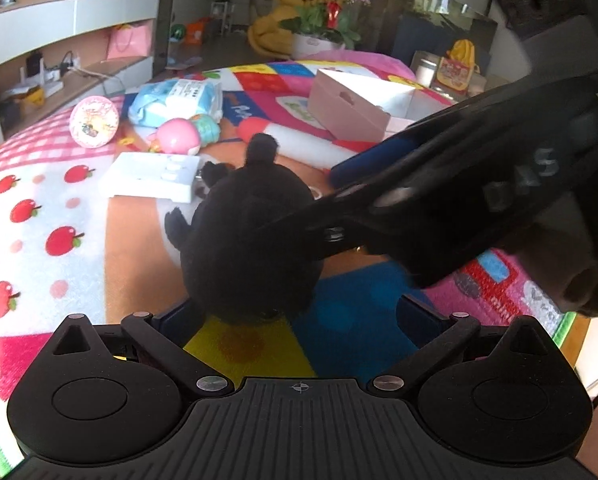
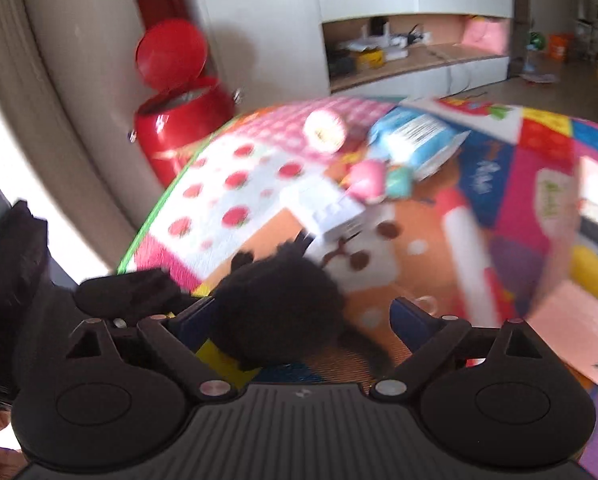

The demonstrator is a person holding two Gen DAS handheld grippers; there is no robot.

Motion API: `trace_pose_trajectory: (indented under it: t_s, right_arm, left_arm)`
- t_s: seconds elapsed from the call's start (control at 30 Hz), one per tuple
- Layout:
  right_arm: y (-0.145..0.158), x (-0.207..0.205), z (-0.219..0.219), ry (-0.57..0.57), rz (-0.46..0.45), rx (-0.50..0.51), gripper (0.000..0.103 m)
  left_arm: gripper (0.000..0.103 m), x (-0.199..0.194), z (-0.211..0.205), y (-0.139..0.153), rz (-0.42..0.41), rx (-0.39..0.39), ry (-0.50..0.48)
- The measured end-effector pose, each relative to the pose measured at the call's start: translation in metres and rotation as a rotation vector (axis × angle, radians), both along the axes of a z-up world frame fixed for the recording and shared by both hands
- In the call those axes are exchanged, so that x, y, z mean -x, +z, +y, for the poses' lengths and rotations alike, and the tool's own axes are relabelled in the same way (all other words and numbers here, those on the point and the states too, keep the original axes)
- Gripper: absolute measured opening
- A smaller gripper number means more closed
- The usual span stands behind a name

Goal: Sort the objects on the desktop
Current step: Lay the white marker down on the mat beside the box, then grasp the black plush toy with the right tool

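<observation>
A black plush toy lies on the colourful play mat. In the left wrist view it sits between the wide-apart fingers of my left gripper, close to the left finger and clear of the right one. My right gripper reaches in from the right, one finger crossing over the toy and its blue-padded finger beyond it. The right wrist view is blurred. There the same plush toy sits between the spread fingers of my right gripper, nearer the left one, with neither pad seen pressing.
Behind the toy are a white block with buttons, a pink ball toy, a round pink tin, a blue wipes pack and an open pink box. A red bin stands off the mat's edge.
</observation>
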State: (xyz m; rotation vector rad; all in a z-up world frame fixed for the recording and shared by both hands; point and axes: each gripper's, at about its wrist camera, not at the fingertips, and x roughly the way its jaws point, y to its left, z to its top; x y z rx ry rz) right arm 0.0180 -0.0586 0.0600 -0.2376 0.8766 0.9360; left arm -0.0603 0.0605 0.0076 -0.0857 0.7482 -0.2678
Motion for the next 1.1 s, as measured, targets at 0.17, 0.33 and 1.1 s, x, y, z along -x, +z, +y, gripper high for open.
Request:
trace_pose_trajectory:
  t_s: [0.17, 0.33, 1.1]
  right_arm:
    - [-0.013, -0.009, 0.004, 0.017, 0.127, -0.078, 0.079]
    - [0.0, -0.004, -0.017, -0.05, 0.115, -0.108, 0.068]
    - [-0.009, 0.018, -0.144, -0.453, 0.067, -0.132, 0.065]
  left_arm:
    - [0.103, 0.004, 0.005, 0.002, 0.006, -0.014, 0.034]
    - [0.103, 0.002, -0.004, 0.012, -0.019, -0.007, 0.001]
    - [0.103, -0.025, 0.012, 0.043, -0.197, -0.154, 0.118]
